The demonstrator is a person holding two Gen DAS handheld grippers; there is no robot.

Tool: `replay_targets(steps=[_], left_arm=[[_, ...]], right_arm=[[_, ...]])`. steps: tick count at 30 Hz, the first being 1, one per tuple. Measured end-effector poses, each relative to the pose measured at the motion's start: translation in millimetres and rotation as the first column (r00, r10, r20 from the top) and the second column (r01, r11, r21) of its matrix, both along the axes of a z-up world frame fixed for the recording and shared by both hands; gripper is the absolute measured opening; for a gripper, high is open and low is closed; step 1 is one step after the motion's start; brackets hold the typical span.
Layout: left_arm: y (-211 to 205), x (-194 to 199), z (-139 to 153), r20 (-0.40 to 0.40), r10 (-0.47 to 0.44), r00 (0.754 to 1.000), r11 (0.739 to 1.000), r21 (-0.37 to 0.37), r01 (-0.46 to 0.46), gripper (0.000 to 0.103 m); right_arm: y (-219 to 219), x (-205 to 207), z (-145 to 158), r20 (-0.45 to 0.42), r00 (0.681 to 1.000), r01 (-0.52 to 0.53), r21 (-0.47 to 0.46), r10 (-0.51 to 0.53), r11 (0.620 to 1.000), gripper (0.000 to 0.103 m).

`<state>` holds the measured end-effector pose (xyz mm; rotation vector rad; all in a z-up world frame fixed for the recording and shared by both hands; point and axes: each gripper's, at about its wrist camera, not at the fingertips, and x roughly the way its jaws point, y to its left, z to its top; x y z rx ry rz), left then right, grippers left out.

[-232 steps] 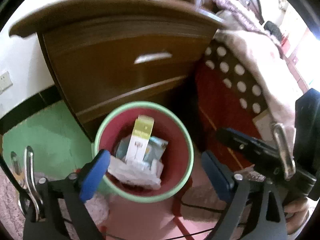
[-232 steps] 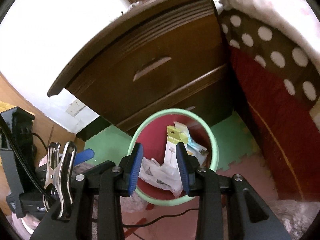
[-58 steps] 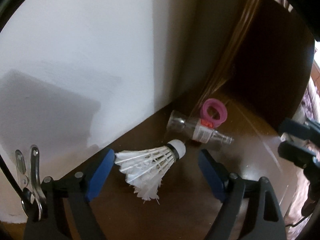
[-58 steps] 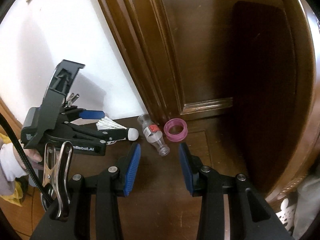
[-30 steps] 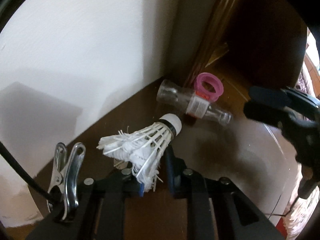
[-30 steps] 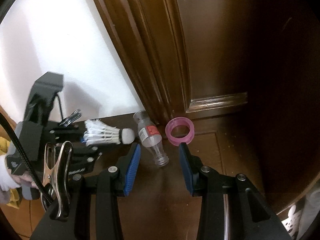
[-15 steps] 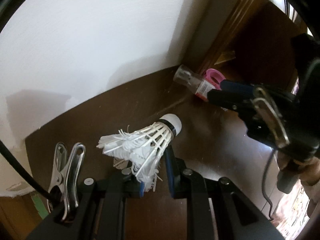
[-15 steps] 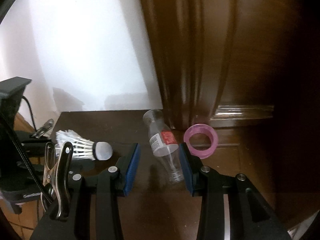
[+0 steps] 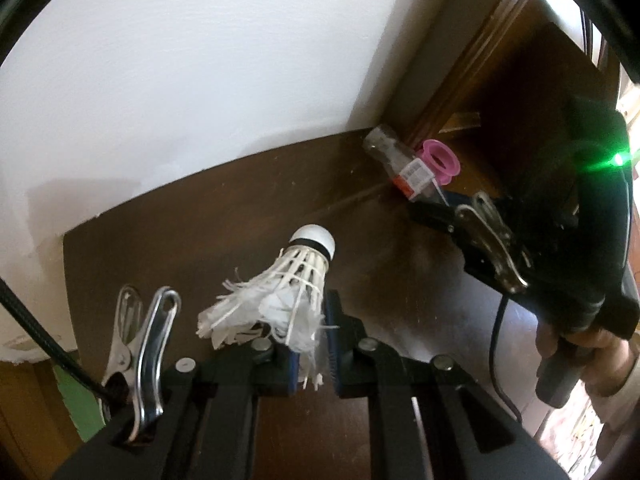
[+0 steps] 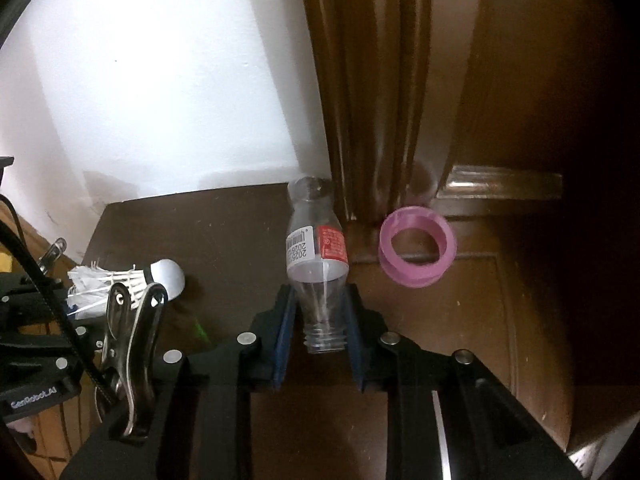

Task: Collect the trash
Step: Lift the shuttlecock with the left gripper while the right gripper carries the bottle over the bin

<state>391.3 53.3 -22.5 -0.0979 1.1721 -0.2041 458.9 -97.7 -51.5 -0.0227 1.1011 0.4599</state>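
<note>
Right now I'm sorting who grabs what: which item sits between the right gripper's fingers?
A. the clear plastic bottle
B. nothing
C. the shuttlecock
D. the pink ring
A: the clear plastic bottle lies neck-first between the closing fingers of the right gripper; the pink ring sits apart.

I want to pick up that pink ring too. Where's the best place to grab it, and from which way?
Grab the pink ring by its rim, coming from above. It lies nearly flat on the dark wooden surface with its hole facing up, so probably one finger goes into the hole and one outside, pinching the wall on the open side, away from the door frame behind it.
</note>
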Motion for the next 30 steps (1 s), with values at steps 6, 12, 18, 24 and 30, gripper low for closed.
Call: replay_targets(steps=[6, 12, 18, 24, 30], left_arm=[[-1.6, -14.2, 0.9, 0.028, 0.005, 1.0, 1.0, -0.003, -0.005, 0.01], [-9.4, -30.6, 3.2, 0.083, -0.014, 0.996, 0.999, -0.044, 0.017, 0.009], [-16.8, -57.5, 1.0, 0.124, -0.049, 0.991, 0.998, -0.019, 0.051, 0.009], [-35.2, -80.2, -0.4, 0.199, -0.098, 0.975, 0.993, -0.046, 0.109, 0.009], [-50.7, -112.3, 4.6, 0.302, -0.135, 0.944, 0.99, -0.008, 0.144, 0.007]], right_arm=[[-11.6, -21.3, -0.8, -0.002, 1.0, 0.025, 0.015, -0.025, 1.0, 0.024], [-39.0, -56.0, 6.4, -0.003, 0.999, 0.047, 0.084, -0.047, 0.995, 0.024], [-62.3, -93.0, 4.6, 0.008, 0.999, 0.036, 0.166, -0.038, 0.986, 0.024], [-66.6, -121.1, 0.9, 0.033, 0.999, -0.007, 0.222, 0.0, 0.975, 0.025], [-79.3, -159.0, 5.1, 0.134, 0.991, -0.052, 0.243, 0.02, 0.969, 0.025]])
